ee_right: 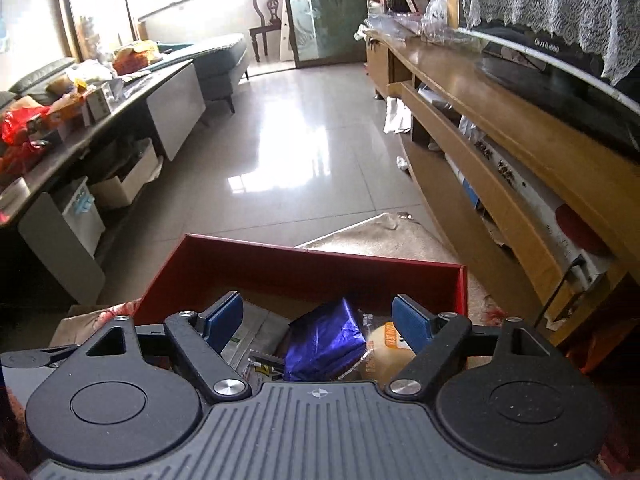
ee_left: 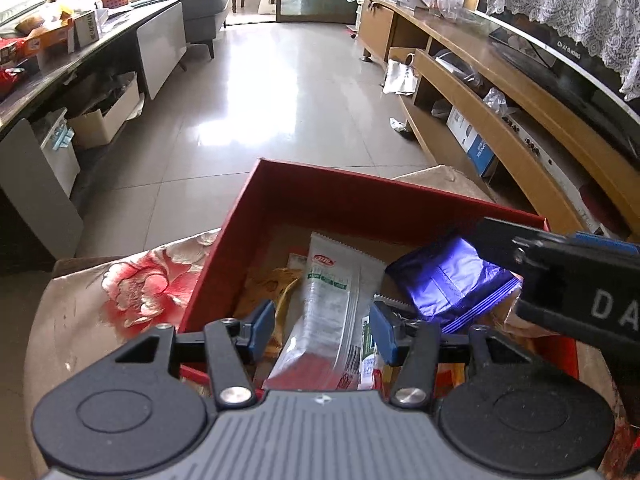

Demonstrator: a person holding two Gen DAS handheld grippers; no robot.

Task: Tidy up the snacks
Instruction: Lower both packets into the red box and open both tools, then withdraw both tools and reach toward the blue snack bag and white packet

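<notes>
- Below both cameras sits a red cardboard box, rectangular with thin upright walls and a brown base; one corner points far and left, toward the glossy tiled floor.
- The box rests on a cloth with a raised red peony pattern, soft and faintly shiny, draped over a low surface.
- Inside, toward the left, lies a clear crinkled plastic snack packet with a red oval logo and green print; it is long and flat, its long axis running near to far, the serrated top edge at the far end.
- Just right of it lies a purple foil pouch, shiny and creased, with a pleated seam; it sits skewed, its long axis running from near right to far left.
- A yellowish wrapper shows to the left under the clear packet, and a pale round snack in an orange-printed wrapper lies right of the purple pouch.
- The left gripper hovers over the clear packet with its blue ribbed pads parted to a narrow gap, the packet showing between them; the pads do not appear to press on it.
- The right gripper stands wide above the purple pouch, its pads clear of the foil.
- A wooden TV bench runs along the right.
</notes>
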